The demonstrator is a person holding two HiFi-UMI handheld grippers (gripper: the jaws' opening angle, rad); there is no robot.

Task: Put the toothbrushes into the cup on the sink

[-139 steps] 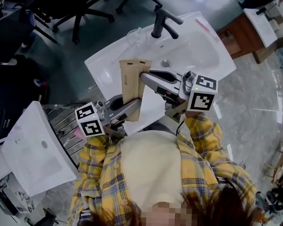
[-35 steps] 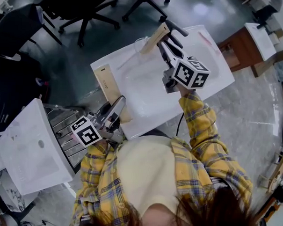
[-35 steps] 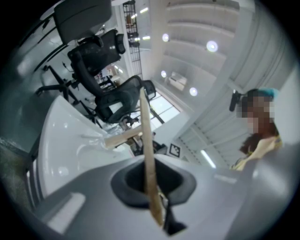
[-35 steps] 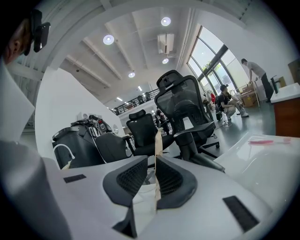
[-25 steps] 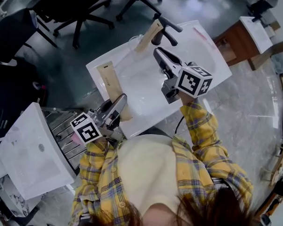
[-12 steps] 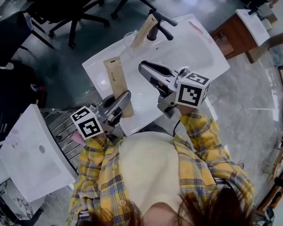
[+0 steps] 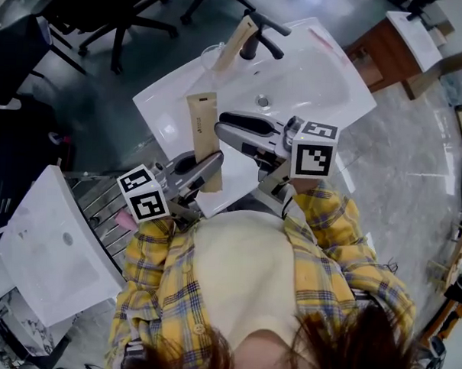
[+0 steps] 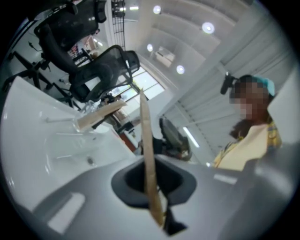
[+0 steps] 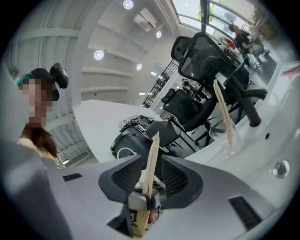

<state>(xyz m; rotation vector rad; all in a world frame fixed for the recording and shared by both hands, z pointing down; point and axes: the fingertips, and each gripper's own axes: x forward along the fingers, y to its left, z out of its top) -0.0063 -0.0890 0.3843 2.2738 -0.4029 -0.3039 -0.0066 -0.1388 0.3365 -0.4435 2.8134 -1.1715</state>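
A clear cup (image 7: 212, 58) stands at the sink's (image 7: 320, 77) back left by the black tap (image 7: 260, 32); one brown paper toothbrush packet (image 7: 239, 36) leans out of it. My left gripper (image 7: 209, 167) is shut on the lower end of a second brown packet (image 7: 203, 133), held upright over the sink's front left. My right gripper (image 7: 220, 127) reaches in from the right, open, its tips at that packet's right edge. In the right gripper view the packet (image 9: 152, 159) stands edge-on between the jaws of the right gripper (image 9: 151, 173). The left gripper view shows the packet (image 8: 146, 154) pinched in the left gripper (image 8: 154, 187), with the cup (image 8: 86, 115) beyond.
A second white basin (image 7: 45, 248) lies at lower left beside a metal rack (image 7: 108, 205). Black office chairs (image 7: 131, 15) stand behind the sink. A wooden cabinet (image 7: 390, 41) is at upper right.
The right gripper left one packet in the cup, drew back down and left, and now sits at the packet in the left gripper. The left gripper swung its packet slightly rightward.
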